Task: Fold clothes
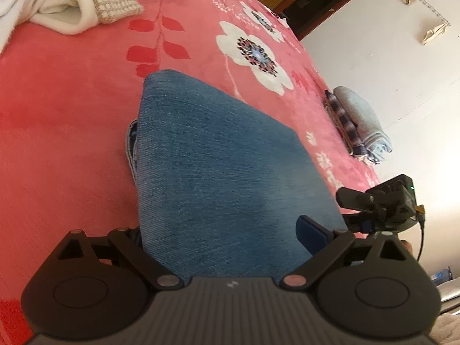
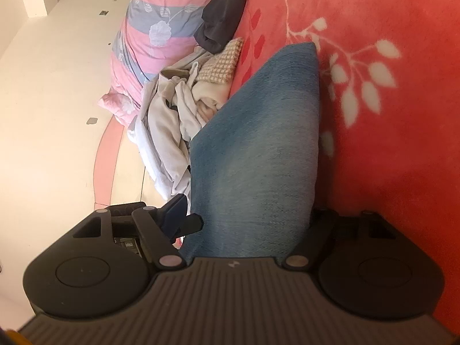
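A folded pair of blue jeans lies on the red flowered bedspread, its near end raised towards the camera. My left gripper is shut on that end. Its blue right pad presses the edge, and the left finger is hidden behind the denim. My right gripper comes in from the right at the same end. In the right wrist view the jeans fill the jaws of the right gripper. One pad rests against the edge, and the other finger is hidden behind the cloth.
A loose pile of white and beige clothes lies beyond the jeans, with a dark garment and a pink striped pillow. A folded grey and plaid stack sits at the bed's right edge.
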`<state>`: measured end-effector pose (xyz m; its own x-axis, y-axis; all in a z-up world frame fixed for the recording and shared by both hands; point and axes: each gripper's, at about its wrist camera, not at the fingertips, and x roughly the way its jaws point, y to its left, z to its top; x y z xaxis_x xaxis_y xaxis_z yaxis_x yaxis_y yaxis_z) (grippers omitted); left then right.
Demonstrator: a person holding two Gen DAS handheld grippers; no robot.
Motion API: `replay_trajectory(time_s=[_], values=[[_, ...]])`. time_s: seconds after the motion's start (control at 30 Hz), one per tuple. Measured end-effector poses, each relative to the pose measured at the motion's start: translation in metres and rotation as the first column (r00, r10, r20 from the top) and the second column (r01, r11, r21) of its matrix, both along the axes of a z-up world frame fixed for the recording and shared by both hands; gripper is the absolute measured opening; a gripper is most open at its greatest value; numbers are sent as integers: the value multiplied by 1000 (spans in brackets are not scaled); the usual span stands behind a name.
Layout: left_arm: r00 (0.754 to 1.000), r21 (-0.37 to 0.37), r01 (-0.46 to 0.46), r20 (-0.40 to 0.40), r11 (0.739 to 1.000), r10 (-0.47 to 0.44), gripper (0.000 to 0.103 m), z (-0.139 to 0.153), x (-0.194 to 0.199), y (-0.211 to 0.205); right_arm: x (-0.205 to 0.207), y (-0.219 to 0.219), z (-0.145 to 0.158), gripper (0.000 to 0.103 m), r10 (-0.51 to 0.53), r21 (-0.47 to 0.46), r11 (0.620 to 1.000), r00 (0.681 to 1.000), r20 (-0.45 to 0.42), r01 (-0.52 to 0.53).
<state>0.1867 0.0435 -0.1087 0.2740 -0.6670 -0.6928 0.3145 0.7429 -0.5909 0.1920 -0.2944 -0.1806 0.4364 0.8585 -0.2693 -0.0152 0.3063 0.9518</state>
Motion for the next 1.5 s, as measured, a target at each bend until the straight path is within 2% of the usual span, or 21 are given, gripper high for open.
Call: replay_trajectory(time_s=[0.2, 0.4, 0.5, 0.53, 0.57, 0.67, 0.8, 1.07, 1.17, 1.33, 1.4, 1.5], values=[[1000, -40, 15, -21, 999, -16, 96, 0, -16, -15, -8, -14, 3, 74, 2, 16, 1000, 1000, -8, -2], [995, -138, 80, -47, 987, -87, 96, 1, -41, -42, -33, -41, 9, 75, -24, -12, 1000, 1000, 6, 24], [988, -109, 148, -18, 983, -151, 95, -1, -57, -61, -48, -60, 9, 75, -52, -23, 998, 998, 20, 52], [989, -79, 149, -7, 986, -150, 94, -2, -59, -63, -52, -63, 5, 74, -57, -13, 998, 998, 22, 58], [989, -51, 149, 2, 988, -149, 91, -3, -61, -64, -55, -66, 2, 73, -63, -4, 998, 998, 23, 63], [994, -42, 101, -29, 994, -102, 87, -10, -59, -55, -66, -75, -7, 69, -78, 21, 997, 997, 29, 78], [994, -110, 38, -94, 993, -48, 84, -26, -51, -42, -66, -71, -7, 71, -75, -2, 997, 995, 60, 75], [990, -228, 19, -131, 973, -50, 86, -43, -17, -51, -63, -73, -10, 70, -61, 7, 998, 995, 76, 60], [990, -236, 20, -128, 972, -52, 86, -44, -14, -58, -59, -72, -12, 69, -63, 14, 998, 995, 76, 62], [993, -201, 48, -101, 978, -69, 78, -39, -31, -58, -50, -71, -16, 60, -55, 16, 998, 996, 75, 54], [994, -179, 56, -83, 982, -72, 74, -38, -39, -57, -49, -73, -17, 51, -43, 9, 999, 997, 70, 43], [996, -160, 56, -64, 985, -67, 73, -36, -44, -57, -52, -75, -17, 46, -8, -4, 1000, 997, 72, 8]])
